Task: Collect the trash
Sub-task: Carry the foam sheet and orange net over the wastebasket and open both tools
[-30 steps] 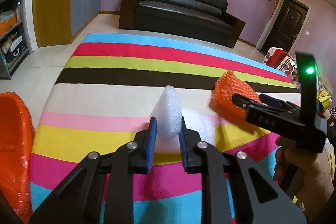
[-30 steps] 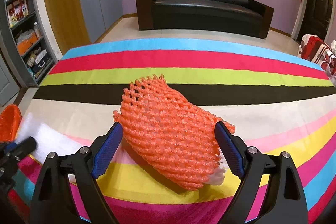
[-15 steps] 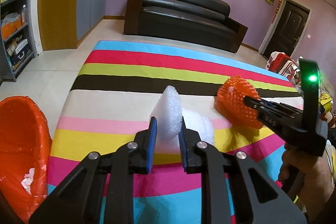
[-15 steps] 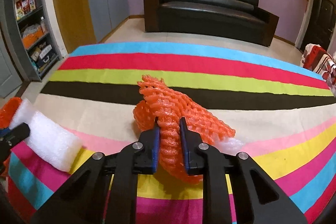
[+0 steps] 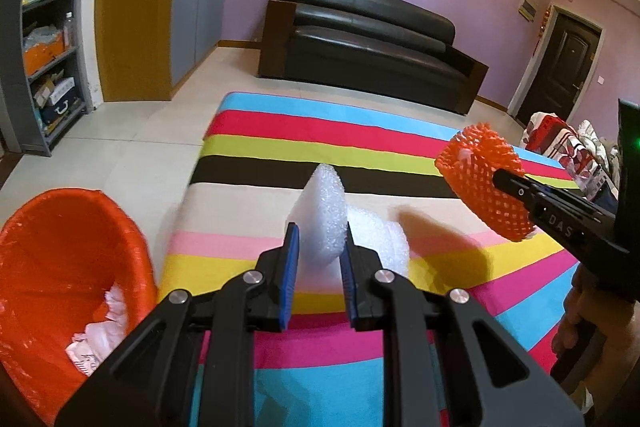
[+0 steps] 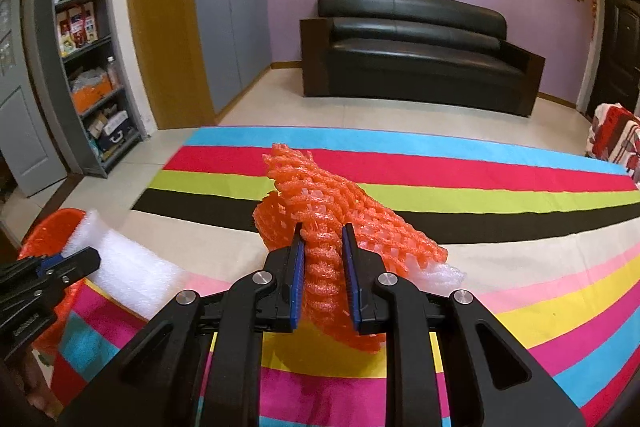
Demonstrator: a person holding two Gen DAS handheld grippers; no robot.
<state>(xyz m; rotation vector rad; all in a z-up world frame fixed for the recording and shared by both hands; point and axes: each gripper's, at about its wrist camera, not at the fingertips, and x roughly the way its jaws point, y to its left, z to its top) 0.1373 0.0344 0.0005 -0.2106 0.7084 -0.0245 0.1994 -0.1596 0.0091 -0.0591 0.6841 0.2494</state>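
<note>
The left gripper [image 5: 318, 259] was clamped on a white foam sheet [image 5: 324, 211], held above the striped cloth [image 5: 360, 135] beside the orange bin [image 5: 60, 247]. The right gripper [image 6: 322, 267] pinched an orange foam net [image 6: 332, 211], lifted clear of the cloth.

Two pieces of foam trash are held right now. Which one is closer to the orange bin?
The white foam sheet in the left tongs: it hangs beside the orange bin. The orange foam net, in the right tongs, is farther off.

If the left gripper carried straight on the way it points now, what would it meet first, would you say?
Probably the striped tablecloth. The left gripper, shut on the white foam piece, points across the table toward the sofa, angled slightly down. Nothing else seems to stand in that line, though depth is unclear.
</note>
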